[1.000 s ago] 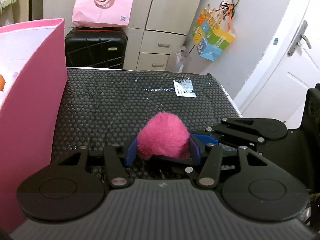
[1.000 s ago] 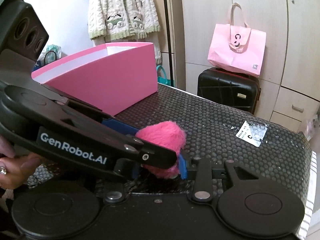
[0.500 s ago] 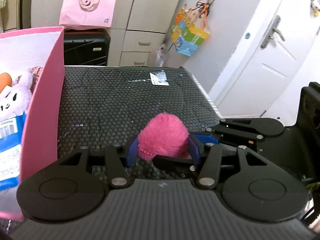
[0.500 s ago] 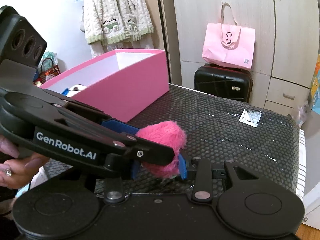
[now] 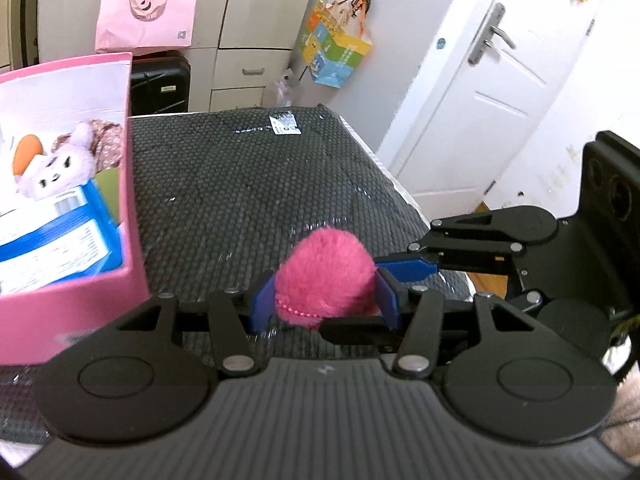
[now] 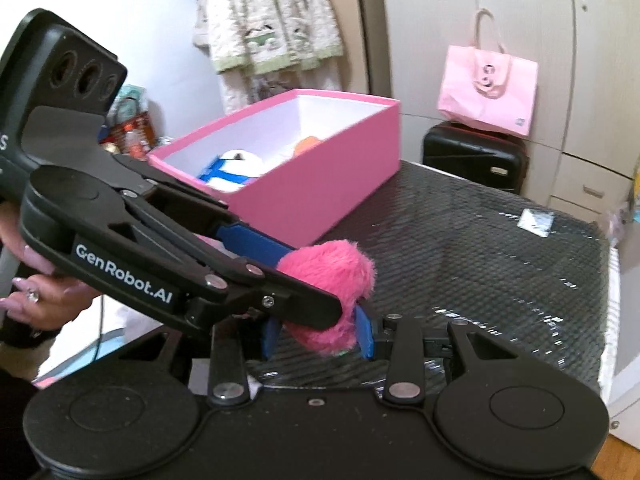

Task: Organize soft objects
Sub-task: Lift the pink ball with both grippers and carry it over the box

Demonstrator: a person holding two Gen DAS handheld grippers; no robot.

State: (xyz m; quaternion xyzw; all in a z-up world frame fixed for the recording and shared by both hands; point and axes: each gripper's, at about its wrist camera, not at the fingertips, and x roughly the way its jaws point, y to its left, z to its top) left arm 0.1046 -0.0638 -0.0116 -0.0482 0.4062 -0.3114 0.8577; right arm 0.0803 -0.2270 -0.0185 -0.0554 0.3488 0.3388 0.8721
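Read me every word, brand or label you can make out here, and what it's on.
"GenRobot.AI": white lettering on the side of the left claw.
Blue-and-white packet in the pink box: print blurred, unreadable.
White sticker on the black mat: too small.
Pink tote bag: logo mark only, no readable words.

A home bedroom — tall wardrobe (image 6: 500, 20), knitted cardigan (image 6: 272, 12) hanging up, suitcase (image 6: 476, 156) with pink tote bag (image 6: 488, 92), white door (image 5: 492, 92).

pompom (image 5: 326, 276): hot pink | box (image 6: 320, 184): pink, white inside | table cover (image 5: 248, 200): black honeycomb pattern
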